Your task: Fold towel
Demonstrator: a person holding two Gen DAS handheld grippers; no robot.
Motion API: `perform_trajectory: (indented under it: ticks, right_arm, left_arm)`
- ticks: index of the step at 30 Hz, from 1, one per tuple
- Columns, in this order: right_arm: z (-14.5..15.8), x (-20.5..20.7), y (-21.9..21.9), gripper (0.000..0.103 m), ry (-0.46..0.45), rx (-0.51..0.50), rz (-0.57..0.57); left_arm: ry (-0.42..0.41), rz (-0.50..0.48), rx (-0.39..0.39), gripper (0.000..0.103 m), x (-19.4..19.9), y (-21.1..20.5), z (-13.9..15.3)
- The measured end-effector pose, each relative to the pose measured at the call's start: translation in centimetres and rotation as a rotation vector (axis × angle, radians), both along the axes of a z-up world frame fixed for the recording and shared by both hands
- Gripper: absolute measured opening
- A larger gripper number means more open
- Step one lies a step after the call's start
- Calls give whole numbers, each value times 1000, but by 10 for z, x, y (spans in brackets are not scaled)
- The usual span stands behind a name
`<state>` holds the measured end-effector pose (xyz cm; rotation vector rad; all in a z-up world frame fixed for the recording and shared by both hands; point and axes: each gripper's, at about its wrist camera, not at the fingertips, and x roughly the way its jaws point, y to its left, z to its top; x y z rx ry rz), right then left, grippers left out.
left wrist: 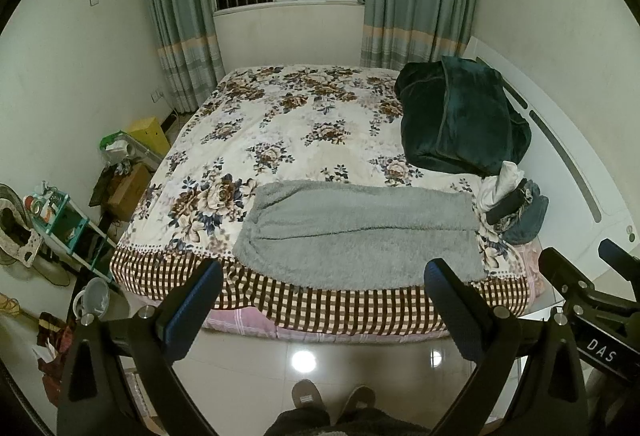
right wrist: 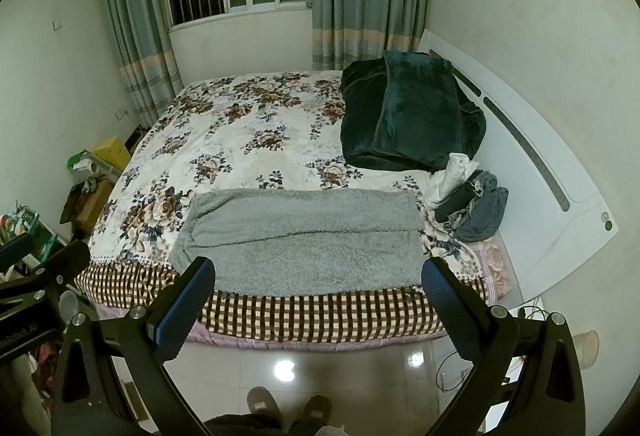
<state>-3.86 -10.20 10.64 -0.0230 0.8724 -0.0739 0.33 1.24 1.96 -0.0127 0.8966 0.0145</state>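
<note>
the grey towel lies flat on the floral bedspread at the near edge of the bed, its long side running 9 to 3 o'clock and its front hem reaching the brown checked border. it already looks doubled once along its length, with a fold ridge across the middle and a loose bulge at the 9 o'clock end.

the left gripper hangs over the floor short of the bed, its 2 jaws spread wide and empty. the right gripper does the same, jaws apart, nothing between them. neither touches the towel.

risks, as i judge them:
- the towel is thick and fluffy, so a shallow pinch may catch only the top layer and peel the fold apart.
- a low approach may nip the bedspread along with the hem and drag it.
- the front hem sits at the mattress edge; a pull toward 6 o'clock may slide the towel onto the floor tiles.
- the clothes pile touches, or nearly touches, the towel's 3 o'clock end, so a sweep there may snag it.
- the bulged 9 o'clock end may skew the next fold.
</note>
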Motion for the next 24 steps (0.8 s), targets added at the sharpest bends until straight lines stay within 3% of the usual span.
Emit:
perform_trajectory:
  ticks: [7, 14, 19, 24]
  right_arm:
    - [-7, 7, -3, 103, 12, 14, 4]
    - [-38, 50, -26, 103, 31, 35, 4]
    - [-78, 117, -48, 103, 78, 14, -31]
    - [-141, 208, -75, 103, 164, 27, -100]
  left_arm:
    - [-22, 38, 17, 103, 15, -5, -1]
    - [-43, 150, 62, 103, 63, -9, -34]
    - [16, 200, 79, 103, 118, -10, -76]
    - [122, 233, 112, 103, 198, -5, -137]
